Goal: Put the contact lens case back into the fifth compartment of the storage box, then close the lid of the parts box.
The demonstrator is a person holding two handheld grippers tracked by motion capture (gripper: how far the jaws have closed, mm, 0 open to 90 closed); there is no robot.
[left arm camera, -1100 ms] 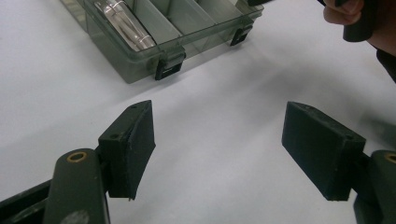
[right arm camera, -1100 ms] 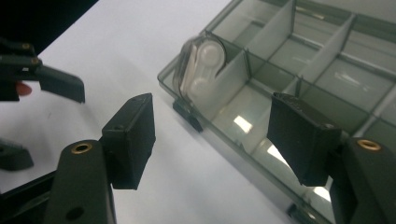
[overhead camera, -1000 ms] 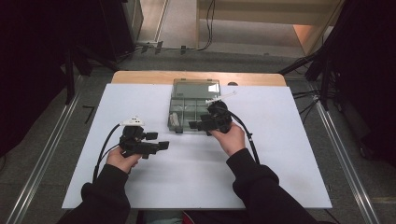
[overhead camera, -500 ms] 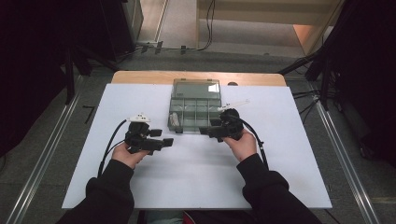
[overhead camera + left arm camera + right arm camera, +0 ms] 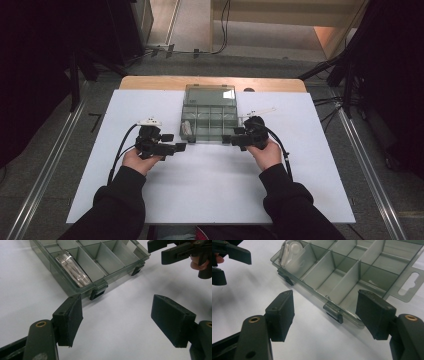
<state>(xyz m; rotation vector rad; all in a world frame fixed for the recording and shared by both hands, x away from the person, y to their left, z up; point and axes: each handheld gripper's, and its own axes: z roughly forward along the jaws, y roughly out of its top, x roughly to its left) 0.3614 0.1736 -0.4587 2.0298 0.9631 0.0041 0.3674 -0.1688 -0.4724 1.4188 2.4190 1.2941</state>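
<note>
A smoky clear compartment box (image 5: pixel 215 125) lies with its lid raised at the table's far middle. Its front left compartment holds a small clear plastic piece (image 5: pixel 186 129) (image 5: pixel 72 267) (image 5: pixel 292 251). My left gripper (image 5: pixel 176 142) (image 5: pixel 116 317) is open just off the box's front left corner, with bare table between its jaws. My right gripper (image 5: pixel 229 136) (image 5: pixel 325 312) is open at the front right corner, its jaws either side of a front latch (image 5: pixel 333 311) without touching it. Each gripper view also catches the other gripper: the right gripper (image 5: pixel 160 250), the left gripper (image 5: pixel 234 267).
The white tabletop (image 5: pixel 210 190) stretches toward me. Dividers (image 5: pixel 322 267) split the box into several compartments. A second latch (image 5: pixel 98 291) sits near my left jaws. A hang tab (image 5: pixel 409 285) juts from the box's right end. Cables (image 5: pixel 120 155) trail from both grippers.
My right hand has drawn back from over the box toward its front right corner and sunk a little. The left hand has hardly shifted. Both pairs of jaws stay open.
</note>
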